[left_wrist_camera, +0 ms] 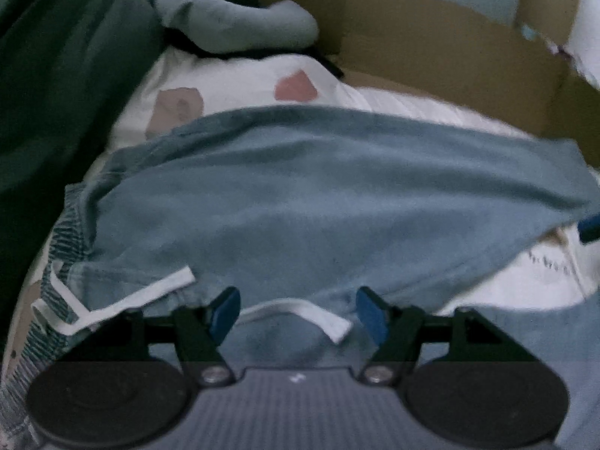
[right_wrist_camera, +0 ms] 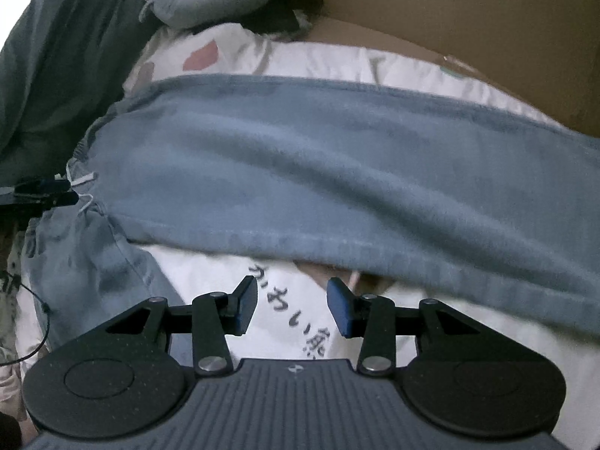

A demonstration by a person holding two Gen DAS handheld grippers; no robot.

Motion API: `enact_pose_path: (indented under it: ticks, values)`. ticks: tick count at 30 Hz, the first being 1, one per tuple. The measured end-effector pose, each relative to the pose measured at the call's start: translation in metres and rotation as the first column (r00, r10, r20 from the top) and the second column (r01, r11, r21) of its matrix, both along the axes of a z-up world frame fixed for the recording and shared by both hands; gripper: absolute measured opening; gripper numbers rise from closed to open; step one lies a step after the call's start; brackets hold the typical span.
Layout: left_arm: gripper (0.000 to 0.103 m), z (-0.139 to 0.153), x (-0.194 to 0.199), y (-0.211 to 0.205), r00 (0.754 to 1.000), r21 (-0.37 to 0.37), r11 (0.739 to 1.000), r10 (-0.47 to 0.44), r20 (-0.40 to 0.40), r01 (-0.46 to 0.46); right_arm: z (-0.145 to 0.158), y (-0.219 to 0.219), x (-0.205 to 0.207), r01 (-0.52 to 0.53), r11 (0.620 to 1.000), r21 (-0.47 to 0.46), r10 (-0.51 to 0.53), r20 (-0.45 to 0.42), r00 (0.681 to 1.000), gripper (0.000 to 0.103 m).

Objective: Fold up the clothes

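Here we note the blue trousers (right_wrist_camera: pixel 337 172) lying spread across the white printed bedsheet (right_wrist_camera: pixel 468 337) of the bed, waistband toward its left edge. Biggest risk: the long leg dragging and bunching the sheet if lifted from one end only. Left gripper (left_wrist_camera: pixel 298 313), jaws parted and empty, sits over the white drawstring (left_wrist_camera: pixel 123 302); it may pinch cord, not cloth. Right gripper (right_wrist_camera: pixel 292 303), jaws parted, holds nothing.
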State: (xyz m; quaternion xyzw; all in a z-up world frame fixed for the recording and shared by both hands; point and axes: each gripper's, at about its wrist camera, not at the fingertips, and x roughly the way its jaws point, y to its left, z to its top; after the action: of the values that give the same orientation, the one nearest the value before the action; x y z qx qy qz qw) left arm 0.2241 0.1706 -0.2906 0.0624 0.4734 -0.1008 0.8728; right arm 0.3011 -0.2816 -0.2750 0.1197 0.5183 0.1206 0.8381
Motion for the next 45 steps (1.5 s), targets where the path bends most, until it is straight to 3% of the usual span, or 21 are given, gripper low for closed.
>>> enact_pose_path:
  ticks: [6, 14, 24, 29, 32, 36, 37, 40, 45]
  values:
    - [0.071, -0.011, -0.001, -0.021, 0.998, 0.029, 0.998, -0.055, -0.015, 0.055, -0.012, -0.012, -0.011, 0.042, 0.999, -0.014, -0.042, -0.046, 0.998, 0.048]
    - [0.075, -0.028, 0.018, -0.05, 0.997, 0.096, 0.994, -0.051, -0.056, 0.056, -0.021, -0.036, -0.018, 0.166, 0.986, -0.029, -0.167, -0.05, 0.985, 0.048]
    - [0.082, -0.05, 0.006, -0.048, 0.988, 0.131, 0.99, -0.025, -0.15, 0.045, -0.038, -0.081, -0.044, 0.39, 0.92, -0.024, -0.391, -0.061, 0.918, 0.049]
    - [0.079, -0.056, 0.003, -0.048, 0.983, 0.139, 0.988, -0.046, -0.177, 0.071, -0.039, -0.107, -0.055, 0.464, 0.885, -0.029, -0.465, -0.052, 0.884, 0.052]
    - [0.064, -0.058, 0.005, -0.044, 0.98, 0.1, 0.993, -0.045, -0.192, 0.066, -0.037, -0.124, -0.059, 0.527, 0.849, -0.013, -0.528, -0.035, 0.849, 0.054]
    - [0.024, -0.05, -0.001, -0.047, 0.979, 0.085, 0.992, -0.074, -0.19, 0.092, -0.037, -0.143, -0.063, 0.6, 0.8, 0.008, -0.599, -0.02, 0.8, 0.054]
    - [0.019, -0.047, -0.004, -0.047, 0.979, 0.087, 0.991, -0.08, -0.189, 0.098, -0.038, -0.148, -0.063, 0.615, 0.789, 0.009, -0.615, -0.017, 0.789, 0.054]
    - [0.009, -0.037, -0.011, -0.046, 0.978, 0.088, 0.99, -0.091, -0.188, 0.109, -0.041, -0.161, -0.065, 0.662, 0.749, 0.001, -0.662, -0.014, 0.749, 0.055]
    - [0.003, -0.026, -0.018, -0.034, 0.974, 0.065, 0.991, -0.099, -0.204, 0.115, -0.045, -0.182, -0.069, 0.731, 0.683, -0.001, -0.731, -0.013, 0.683, 0.055]
